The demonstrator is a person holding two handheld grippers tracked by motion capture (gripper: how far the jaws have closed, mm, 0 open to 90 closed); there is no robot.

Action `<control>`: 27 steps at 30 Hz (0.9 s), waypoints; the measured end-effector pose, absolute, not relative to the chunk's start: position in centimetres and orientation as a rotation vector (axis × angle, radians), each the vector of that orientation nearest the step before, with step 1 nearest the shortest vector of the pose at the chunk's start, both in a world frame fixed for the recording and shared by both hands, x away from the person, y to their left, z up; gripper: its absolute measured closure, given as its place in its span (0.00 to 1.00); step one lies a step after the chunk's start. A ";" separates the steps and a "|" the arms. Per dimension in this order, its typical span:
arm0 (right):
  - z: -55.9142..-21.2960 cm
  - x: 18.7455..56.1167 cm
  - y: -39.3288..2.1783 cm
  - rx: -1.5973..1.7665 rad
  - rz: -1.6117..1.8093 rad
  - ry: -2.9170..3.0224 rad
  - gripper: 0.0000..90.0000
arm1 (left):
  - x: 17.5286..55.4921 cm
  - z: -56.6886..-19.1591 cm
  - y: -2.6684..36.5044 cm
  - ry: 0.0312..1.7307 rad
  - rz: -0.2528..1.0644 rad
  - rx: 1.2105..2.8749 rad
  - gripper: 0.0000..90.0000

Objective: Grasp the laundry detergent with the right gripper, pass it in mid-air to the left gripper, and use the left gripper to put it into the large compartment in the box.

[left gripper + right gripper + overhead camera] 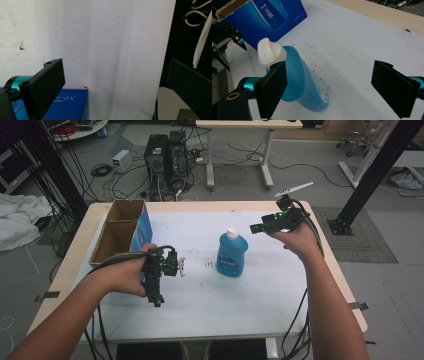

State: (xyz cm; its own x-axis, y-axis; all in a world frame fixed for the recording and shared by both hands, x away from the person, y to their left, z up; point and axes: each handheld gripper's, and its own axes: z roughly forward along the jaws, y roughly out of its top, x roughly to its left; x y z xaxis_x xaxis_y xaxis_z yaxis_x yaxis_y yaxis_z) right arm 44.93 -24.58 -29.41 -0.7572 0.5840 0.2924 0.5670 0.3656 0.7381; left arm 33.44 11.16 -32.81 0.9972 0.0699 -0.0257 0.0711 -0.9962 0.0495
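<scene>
A blue liquid bottle with a white cap stands upright in the middle of the white sheet. My right gripper hovers just right of the bottle and points at it. In the right gripper view its jaws are wide open, and the bottle sits behind the left jaw, untouched. My left gripper is held over the sheet beside the box. Its jaws are also wide apart, with nothing between them and the blue box side below.
The open cardboard box with a blue printed side stands at the table's left. Dark specks mark the sheet left of the bottle. Computer towers, cables and a desk stand on the floor beyond the table. A black frame post rises at the right.
</scene>
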 end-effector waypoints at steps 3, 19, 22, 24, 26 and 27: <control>-30.1 44.4 -25.1 1.095 1.391 2.581 0.14 | 33.4 -32.8 11.1 0.103 -0.041 3.093 0.02; -32.5 42.2 -26.0 1.058 1.420 2.599 0.14 | 33.1 -32.7 11.2 0.104 -0.033 3.092 0.02; -33.1 41.8 -25.9 1.044 1.406 2.620 0.14 | 33.1 -32.7 11.2 0.099 -0.032 3.090 0.02; -33.4 41.5 -25.8 1.034 1.403 2.631 0.14 | 33.1 -32.7 11.2 0.097 -0.031 3.088 0.02; -33.7 41.3 -25.7 1.018 1.411 2.643 0.14 | 33.1 -32.7 11.2 0.097 -0.029 3.090 0.02; -33.9 41.2 -25.6 1.013 1.411 2.645 0.14 | 33.1 -32.8 11.2 0.099 -0.029 3.089 0.02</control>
